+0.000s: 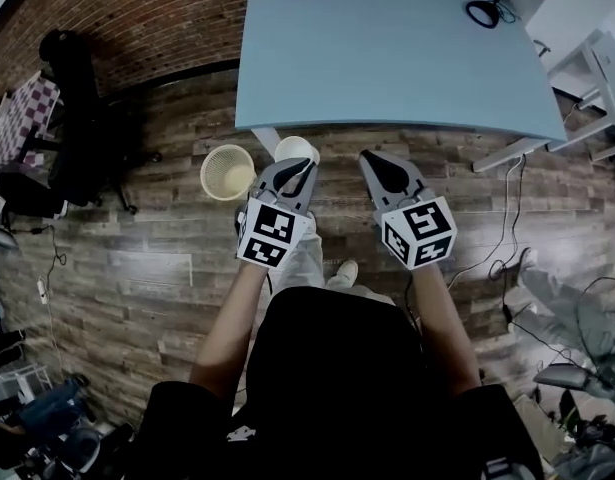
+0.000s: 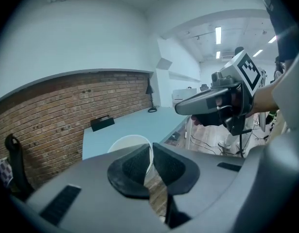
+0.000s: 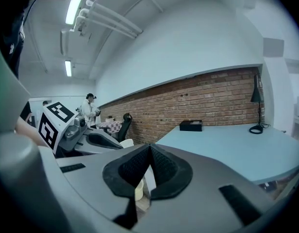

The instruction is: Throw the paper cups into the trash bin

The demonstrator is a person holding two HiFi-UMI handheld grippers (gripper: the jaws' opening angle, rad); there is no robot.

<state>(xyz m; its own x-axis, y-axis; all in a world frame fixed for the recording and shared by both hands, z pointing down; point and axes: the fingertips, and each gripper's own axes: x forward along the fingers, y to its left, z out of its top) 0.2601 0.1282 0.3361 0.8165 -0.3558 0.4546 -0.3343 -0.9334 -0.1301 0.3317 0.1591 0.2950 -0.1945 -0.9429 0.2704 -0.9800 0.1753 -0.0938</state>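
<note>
White paper cup (image 1: 297, 149) is pinched by its rim between the closed pads of the left gripper (image 1: 301, 171), just off the near edge of the pale blue table (image 1: 387, 58). A cream round mesh trash bin (image 1: 204, 171) stands on the wood-plank floor (image 1: 137, 268) just beside the cup, at its eight o'clock. The right gripper (image 1: 377, 165), at the cup's three o'clock, has its jaws pressed together on nothing.

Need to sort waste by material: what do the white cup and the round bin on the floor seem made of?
The paper cup looks like thin paper: matt white, with a slim wall and no gloss. Any inner lining cannot be told. The trash bin is probably plastic, cream and dull. Its wall shows fine upright slats or mesh, though a woven material cannot be ruled out.
</note>
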